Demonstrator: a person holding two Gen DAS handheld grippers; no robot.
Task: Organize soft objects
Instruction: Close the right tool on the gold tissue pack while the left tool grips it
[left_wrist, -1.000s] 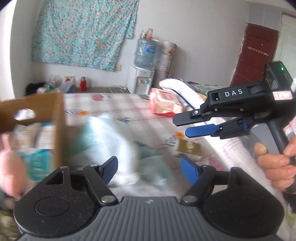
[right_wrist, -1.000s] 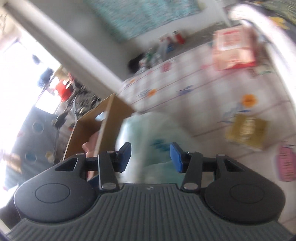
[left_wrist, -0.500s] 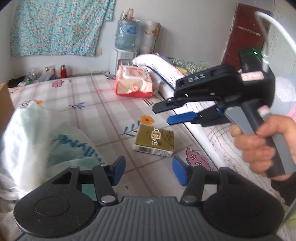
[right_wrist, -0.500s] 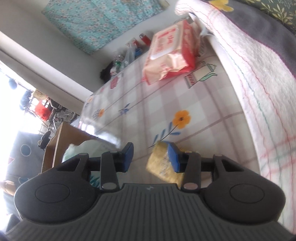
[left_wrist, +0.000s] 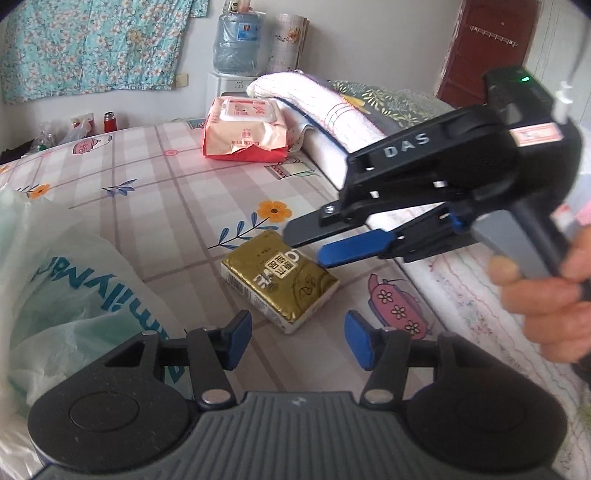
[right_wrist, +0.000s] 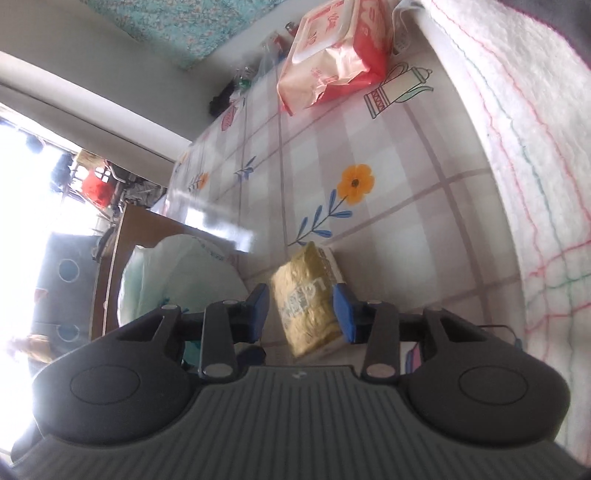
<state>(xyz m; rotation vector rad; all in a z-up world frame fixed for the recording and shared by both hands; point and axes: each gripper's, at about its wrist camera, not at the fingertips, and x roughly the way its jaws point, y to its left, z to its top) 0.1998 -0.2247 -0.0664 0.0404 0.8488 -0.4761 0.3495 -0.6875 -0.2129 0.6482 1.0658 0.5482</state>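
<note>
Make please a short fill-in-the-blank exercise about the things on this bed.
1. The gold tissue pack lies between the fingers of the ____ gripper.
2. The red-and-white wipes pack lies beside a rolled white ____.
3. The printed flower next to the gold tissue pack is ____.
4. The left gripper holds ____.

Missing words: right; blanket; orange; nothing

This is a bedroom in a home. A bed with a checked, flower-printed sheet (left_wrist: 155, 192) fills most of the view, with a folded white quilt (left_wrist: 325, 99) along its edge. A flowered cloth (left_wrist: 92, 44) hangs on the wall, a water dispenser (left_wrist: 236, 44) stands in the corner, and a dark red door (left_wrist: 491, 48) is at the far right.
</note>
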